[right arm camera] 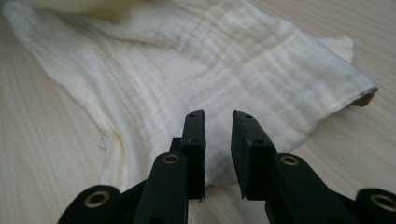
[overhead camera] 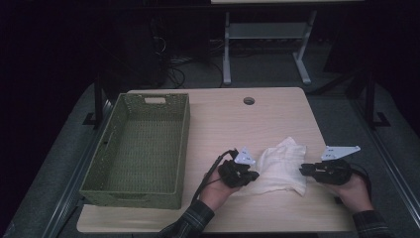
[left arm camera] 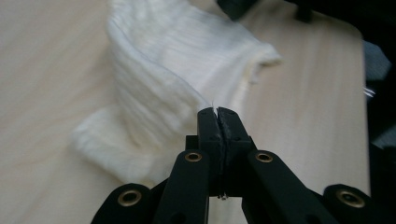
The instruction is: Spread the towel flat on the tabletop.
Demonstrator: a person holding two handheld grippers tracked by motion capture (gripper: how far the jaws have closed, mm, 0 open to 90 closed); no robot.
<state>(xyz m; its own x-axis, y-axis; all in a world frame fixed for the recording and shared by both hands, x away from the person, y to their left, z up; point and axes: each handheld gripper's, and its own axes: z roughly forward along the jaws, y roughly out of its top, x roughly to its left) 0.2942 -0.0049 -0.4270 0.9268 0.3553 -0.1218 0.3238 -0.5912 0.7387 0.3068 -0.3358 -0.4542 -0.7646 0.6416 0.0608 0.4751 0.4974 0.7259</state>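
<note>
Two grippers work a white cloth (overhead camera: 283, 168) lying between them. The left gripper (left arm camera: 218, 122) has its jaws closed on the cloth's edge; the right gripper (right arm camera: 218, 128) hovers slightly parted above it. The green basket (overhead camera: 104, 163) sits empty, so folding or stowing seems barely begun.

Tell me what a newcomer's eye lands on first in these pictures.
The cream cloth lies crumpled on the near right part of the wooden table, between the two grippers. The left gripper has its fingers shut on a raised fold of it, while the right gripper hangs open over its edge. A big green woven basket sits empty at the table's left.
</note>
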